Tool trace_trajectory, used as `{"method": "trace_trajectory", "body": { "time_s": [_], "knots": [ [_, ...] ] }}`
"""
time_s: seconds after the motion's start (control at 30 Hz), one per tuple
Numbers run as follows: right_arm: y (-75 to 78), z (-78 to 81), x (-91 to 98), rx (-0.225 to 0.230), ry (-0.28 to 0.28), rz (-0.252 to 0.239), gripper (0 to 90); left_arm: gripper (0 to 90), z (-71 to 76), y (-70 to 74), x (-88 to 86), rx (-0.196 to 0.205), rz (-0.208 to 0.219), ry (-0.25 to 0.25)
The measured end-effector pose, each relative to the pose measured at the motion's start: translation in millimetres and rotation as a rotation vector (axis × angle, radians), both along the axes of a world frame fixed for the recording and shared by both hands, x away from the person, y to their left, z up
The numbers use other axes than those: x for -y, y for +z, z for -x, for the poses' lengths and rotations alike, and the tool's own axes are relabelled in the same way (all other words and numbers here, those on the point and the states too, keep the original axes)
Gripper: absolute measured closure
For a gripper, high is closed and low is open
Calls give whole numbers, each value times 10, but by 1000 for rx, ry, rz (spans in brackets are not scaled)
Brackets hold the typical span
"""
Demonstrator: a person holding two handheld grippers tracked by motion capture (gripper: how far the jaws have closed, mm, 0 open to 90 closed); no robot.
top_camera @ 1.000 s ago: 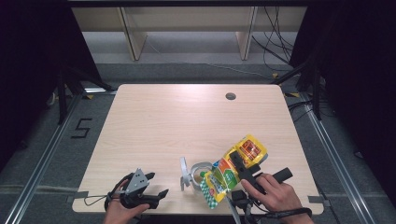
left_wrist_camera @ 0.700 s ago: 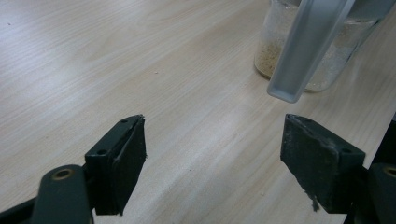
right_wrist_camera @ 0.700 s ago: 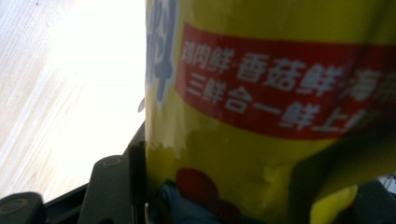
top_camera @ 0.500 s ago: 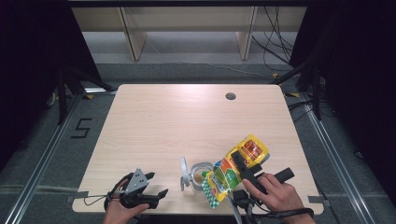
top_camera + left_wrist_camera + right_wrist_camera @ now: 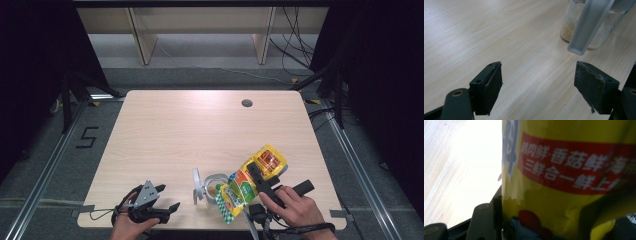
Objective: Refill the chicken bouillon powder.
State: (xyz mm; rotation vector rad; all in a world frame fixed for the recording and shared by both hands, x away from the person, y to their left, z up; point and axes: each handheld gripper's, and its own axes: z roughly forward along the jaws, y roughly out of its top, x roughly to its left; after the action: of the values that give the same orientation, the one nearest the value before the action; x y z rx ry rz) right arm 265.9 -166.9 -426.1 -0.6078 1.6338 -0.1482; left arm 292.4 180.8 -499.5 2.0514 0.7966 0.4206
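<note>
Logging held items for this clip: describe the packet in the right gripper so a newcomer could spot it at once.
Look at the wooden table, near its front right edge. The right gripper clamps a yellow packet tipped over a glass jar. Its red band with white characters sets it apart.

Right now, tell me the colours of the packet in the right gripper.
The packet is mainly yellow with a red band of white lettering, clearest in the right gripper view.

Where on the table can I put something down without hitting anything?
The whole far half of the table is bare, up to the small hole. The near edge is crowded: left gripper, glass jar, yellow packet in the right gripper.
</note>
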Motion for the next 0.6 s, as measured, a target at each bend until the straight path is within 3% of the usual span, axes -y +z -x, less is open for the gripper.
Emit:
{"method": "trace_trajectory", "body": {
  "time_s": [0.07,0.17,0.23,0.3,0.6],
  "knots": [
    [12,-8,-4,2,16,21,435,224,-1,0,0,1,3,1],
    [-3,-5,-5,0,5,3,435,224,-1,0,-14,-14,-18,5],
    [-5,-5,-13,3,9,11,435,224,2,-4,0,-13,6,12],
    [-10,-8,-28,0,20,25,435,223,-5,-3,-6,-20,-10,4],
    [8,-4,-30,12,24,21,435,224,-5,3,-7,1,-5,0]
  ]
}}
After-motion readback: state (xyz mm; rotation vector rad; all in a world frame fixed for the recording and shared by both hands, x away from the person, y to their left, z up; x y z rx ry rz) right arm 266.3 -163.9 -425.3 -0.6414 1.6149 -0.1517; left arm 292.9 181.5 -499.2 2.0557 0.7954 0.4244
